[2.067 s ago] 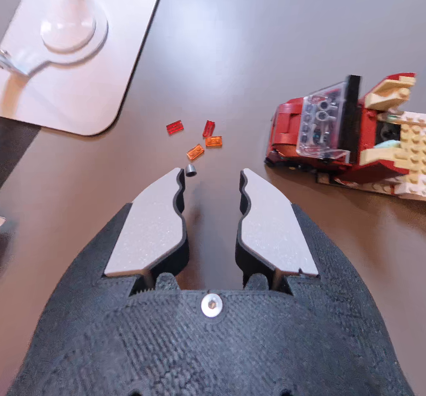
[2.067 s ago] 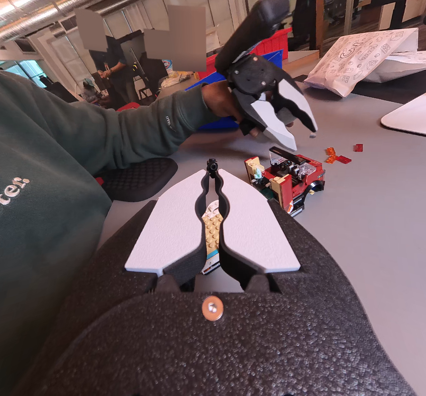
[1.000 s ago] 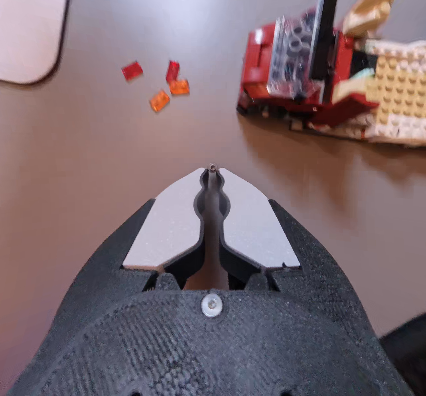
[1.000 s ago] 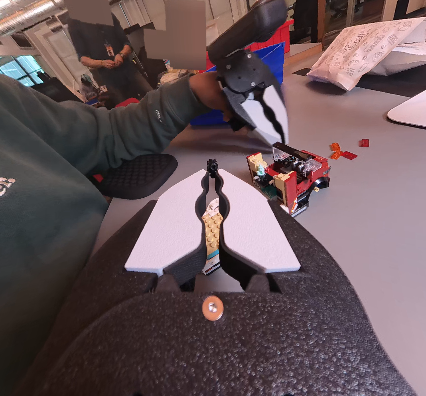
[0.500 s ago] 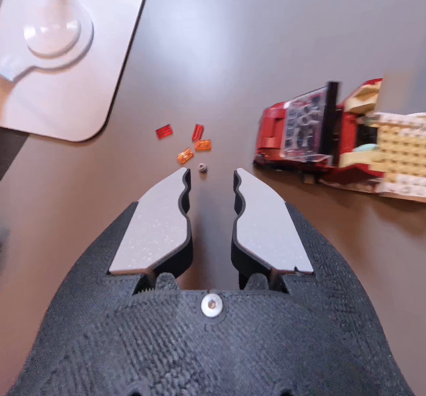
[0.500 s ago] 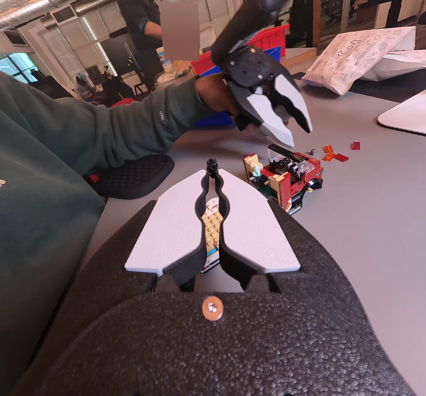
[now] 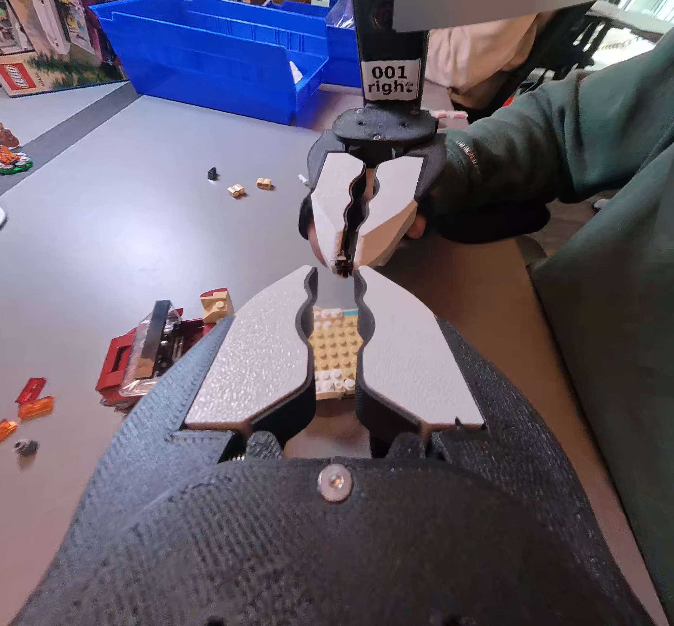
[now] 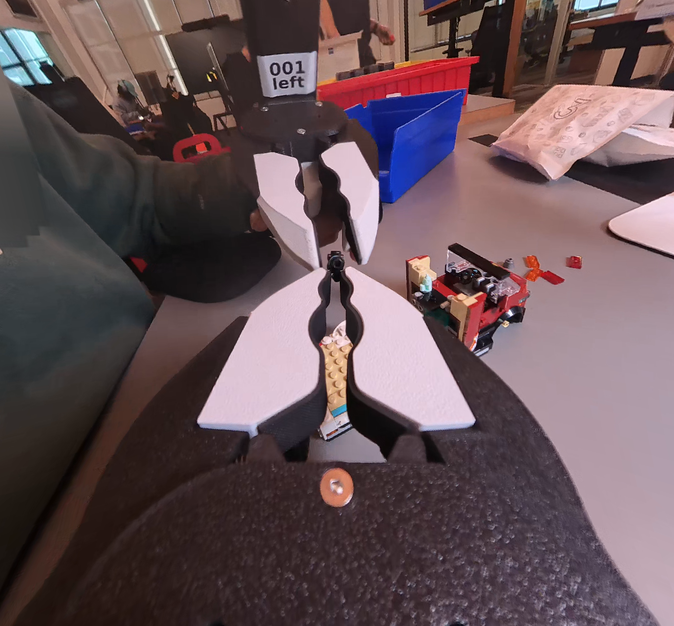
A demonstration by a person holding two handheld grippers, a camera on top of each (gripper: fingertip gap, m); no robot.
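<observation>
My right gripper (image 8: 335, 275) is shut on a small black brick piece (image 8: 335, 265) that sticks out past its fingertips. It also shows in the left wrist view (image 7: 343, 267), pointing down at me. My left gripper (image 7: 336, 273) is open, tip to tip with the right one. Its fingertips (image 8: 310, 255) stand on either side of the black piece with a gap and do not press on it. A tan studded plate (image 7: 337, 346) lies on the table below both grippers. A red brick car (image 8: 474, 295) stands beside it.
A small grey cone (image 8: 508, 263) and orange and red clear tiles (image 8: 536, 269) lie past the car. Two tan pieces (image 7: 237, 191) and a black one (image 7: 212, 173) lie farther off. Blue bins (image 7: 219, 61), a red bin (image 8: 397, 80), a paper bag (image 8: 583, 127) and a white base (image 8: 645, 225) stand at the edges. My left and right fingertips are right by each other. The tan studded plate (image 7: 337, 346) is about equally far from each gripper, around 8 centimeters.
My left gripper, shut on the grey cone a second ago, opened and left it by the tiles. It then swung up to face the right gripper and narrowed its jaws. The right gripper kept its black piece.
</observation>
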